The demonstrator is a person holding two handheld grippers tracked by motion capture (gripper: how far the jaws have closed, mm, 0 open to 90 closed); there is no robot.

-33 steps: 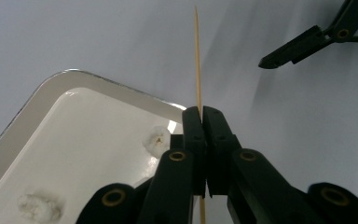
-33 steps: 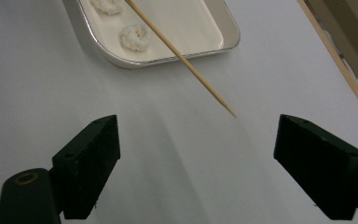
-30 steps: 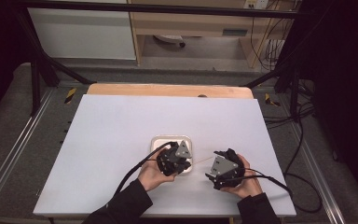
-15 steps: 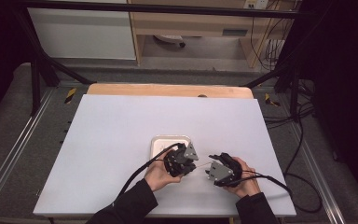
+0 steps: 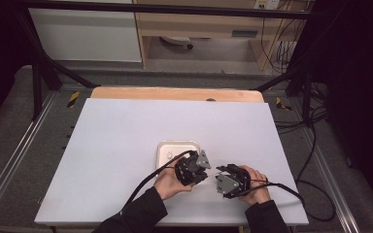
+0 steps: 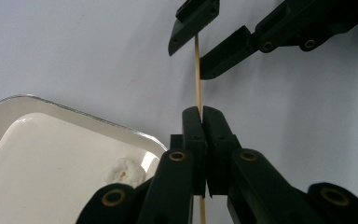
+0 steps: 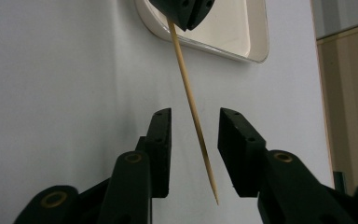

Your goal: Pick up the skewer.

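A pale tan wooden skewer point(image 7: 192, 105) is showing against the plain pale lilac-grey tabletop point(image 5: 126, 136). The black left gripper point(image 6: 199, 122) and black right gripper point(image 7: 195, 135) are carrying brass-coloured rivets. The tray point(image 6: 46, 154) is looking cream with a silvery rim, holding a whitish lump point(image 6: 123, 171) tinged yellow.

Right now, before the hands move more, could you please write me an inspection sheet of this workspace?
Surface: white table top, wooden strip at its far edge.
Job's things: thin wooden skewer, pointed end free; white tray holding one small white lump.
Clutter: nothing seen.
Grippers: left gripper shut on the skewer; right gripper has just been closing, jaws either side of the skewer, pads not yet touching.
Cables: one black cable trails from each gripper.
Surroundings: black frame, cabinets behind, wiring at right.
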